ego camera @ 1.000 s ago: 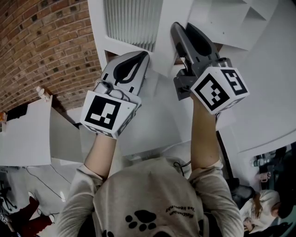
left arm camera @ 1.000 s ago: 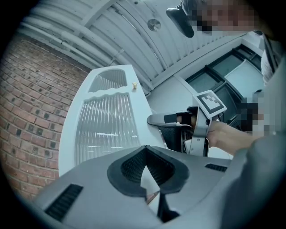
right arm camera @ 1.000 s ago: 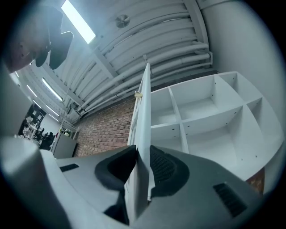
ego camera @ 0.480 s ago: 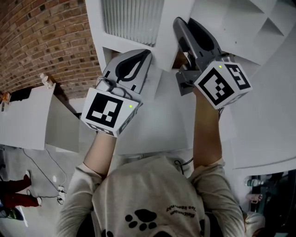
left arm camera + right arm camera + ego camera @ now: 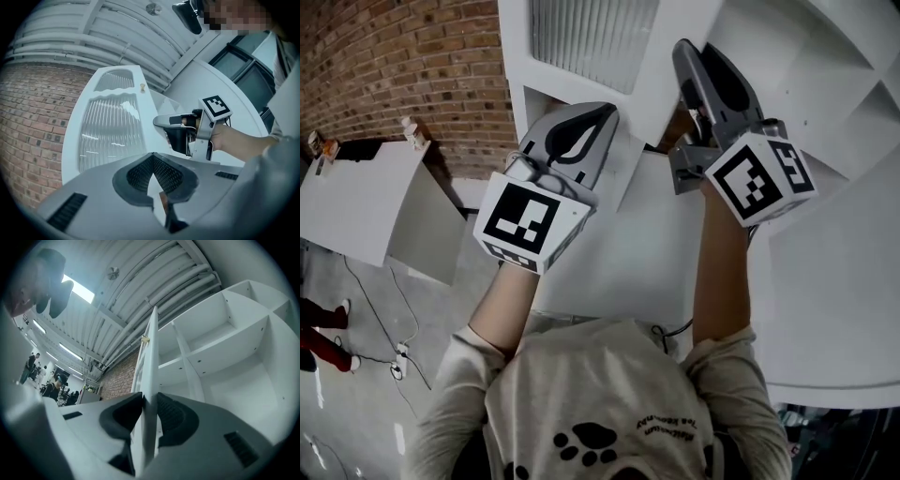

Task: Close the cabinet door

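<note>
The white cabinet door (image 5: pixel 591 37) with its ribbed glass pane stands ajar in front of the open white shelves (image 5: pixel 825 56). My right gripper (image 5: pixel 686 52) is shut on the door's free edge (image 5: pixel 150 362), and the pads press on both faces. A small knob (image 5: pixel 146 339) sits higher up that edge. My left gripper (image 5: pixel 605 112) is shut with nothing in it. Its tips (image 5: pixel 151 154) lie close to the door's outer face (image 5: pixel 110 131), below the glass; contact cannot be made out. The left gripper view also shows the right gripper (image 5: pixel 161 122) on the door edge.
A brick wall (image 5: pixel 412 66) runs left of the cabinet. A white table (image 5: pixel 366 206) stands below it, with cables on the floor (image 5: pixel 394 356) and a person's legs (image 5: pixel 319 328) at the far left. More people (image 5: pixel 56 385) stand far back in the right gripper view.
Both grippers have moved a little to the right in the head view, and the door edge went with the right one. The floor and table at the left shifted as the view swung.
</note>
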Available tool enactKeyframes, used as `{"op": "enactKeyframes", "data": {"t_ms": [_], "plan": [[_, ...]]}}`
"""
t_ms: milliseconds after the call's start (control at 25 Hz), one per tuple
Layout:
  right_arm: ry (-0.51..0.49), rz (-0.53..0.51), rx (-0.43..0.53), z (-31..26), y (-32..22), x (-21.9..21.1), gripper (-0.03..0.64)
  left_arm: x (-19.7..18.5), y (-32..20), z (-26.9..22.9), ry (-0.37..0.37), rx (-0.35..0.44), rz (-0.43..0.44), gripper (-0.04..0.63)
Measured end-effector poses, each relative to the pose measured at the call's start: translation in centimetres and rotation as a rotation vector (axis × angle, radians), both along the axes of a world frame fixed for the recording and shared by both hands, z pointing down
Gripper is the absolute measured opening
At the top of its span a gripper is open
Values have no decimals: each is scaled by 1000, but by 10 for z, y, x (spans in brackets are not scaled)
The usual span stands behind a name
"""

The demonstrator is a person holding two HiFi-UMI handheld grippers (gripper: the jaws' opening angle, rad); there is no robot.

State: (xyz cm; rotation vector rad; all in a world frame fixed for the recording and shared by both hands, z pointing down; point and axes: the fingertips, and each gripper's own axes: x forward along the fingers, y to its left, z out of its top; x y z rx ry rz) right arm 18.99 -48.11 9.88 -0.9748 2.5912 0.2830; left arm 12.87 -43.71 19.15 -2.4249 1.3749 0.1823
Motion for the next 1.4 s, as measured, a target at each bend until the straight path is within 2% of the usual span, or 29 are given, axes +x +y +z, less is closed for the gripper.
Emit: {"op": "enactKeyframes", "data": {"t_ms": [360, 680, 1120, 1400], "plan": [[3, -67, 12, 0, -14, 5, 107, 9, -5, 7, -3, -3, -71, 8], [-10, -102, 1, 2, -29, 7, 109, 15, -13, 14, -6, -10, -81, 8], [-15, -126, 8, 3, -41, 10, 110, 19, -33, 17, -21, -33, -55, 8], [-19, -135, 3, 0, -54, 9, 114, 30, -55, 13, -36, -48, -5, 8]]}}
